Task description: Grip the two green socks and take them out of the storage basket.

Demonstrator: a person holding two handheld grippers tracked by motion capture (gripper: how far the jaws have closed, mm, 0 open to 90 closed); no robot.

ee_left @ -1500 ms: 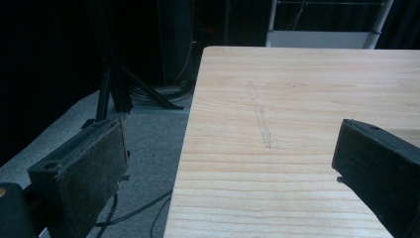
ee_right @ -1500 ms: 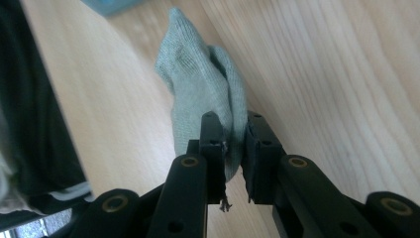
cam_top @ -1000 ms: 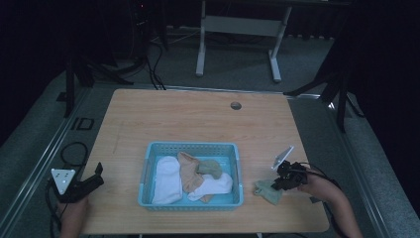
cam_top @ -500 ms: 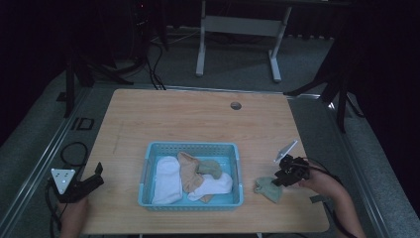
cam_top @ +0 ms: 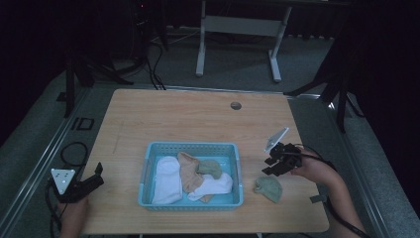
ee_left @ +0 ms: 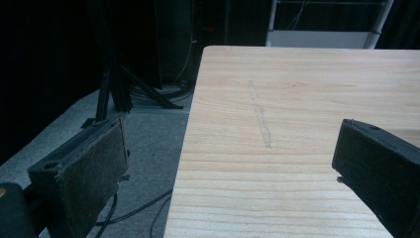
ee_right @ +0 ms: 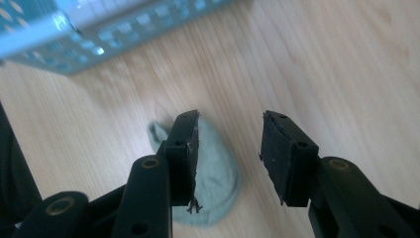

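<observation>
Table [cam_top: 198,119]: light wood, carried a blue basket and one loose sock.
Basket [cam_top: 148,163]: sat near the front edge, held a white sock [cam_top: 166,181], a tan sock [cam_top: 188,171], a green sock [cam_top: 211,168] and another white sock [cam_top: 218,186], piled together.
Loose sock [cam_top: 269,188]: green, lay flat on the table just right of the basket, touching neither finger.
Right gripper [cam_top: 273,166]: hung just above the loose sock, fingers [ee_right: 289,153] parted with a clear gap, gripped nothing.
Left gripper [cam_top: 94,176]: sat at the front left corner, well apart from the basket, fingers [ee_left: 94,173] spread wide, empty.
</observation>
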